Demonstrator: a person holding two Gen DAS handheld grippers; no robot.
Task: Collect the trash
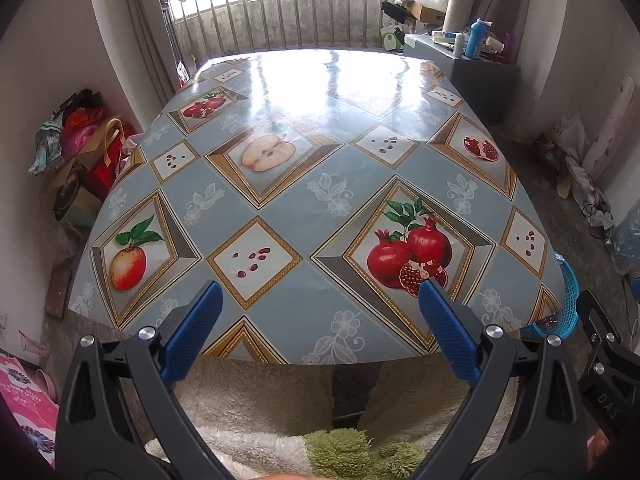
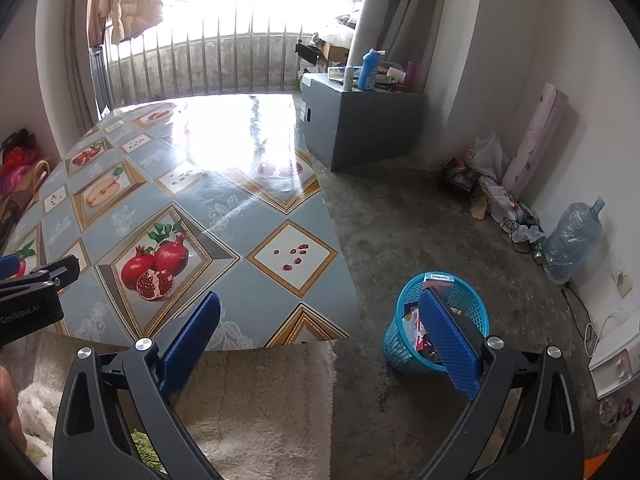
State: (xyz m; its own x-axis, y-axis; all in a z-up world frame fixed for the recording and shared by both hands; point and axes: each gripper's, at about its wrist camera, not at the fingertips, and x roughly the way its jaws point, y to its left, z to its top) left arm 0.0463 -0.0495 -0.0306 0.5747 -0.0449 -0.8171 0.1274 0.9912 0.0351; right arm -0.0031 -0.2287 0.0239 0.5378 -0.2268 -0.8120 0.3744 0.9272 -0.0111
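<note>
A blue mesh trash basket [image 2: 400, 336] stands on the concrete floor right of the table, holding wrappers and a card box [image 2: 439, 278]; its rim also shows in the left wrist view as the basket [image 1: 570, 292]. My right gripper [image 2: 320, 312] is open, hovering between the table's near right corner and the basket, its right finger in front of the basket. My left gripper [image 1: 320, 300] is open above the table's near edge, nothing between its fingers. The table [image 1: 320, 184] wears a glossy fruit-print cloth; no trash shows on it.
A grey cabinet [image 2: 360, 124] with bottles stands at the back right. Bags and clutter [image 1: 80, 140] lie left of the table; bags, a rolled sheet and a water jug [image 2: 572, 236] line the right wall. A fluffy garment [image 2: 260, 400] fills the near foreground.
</note>
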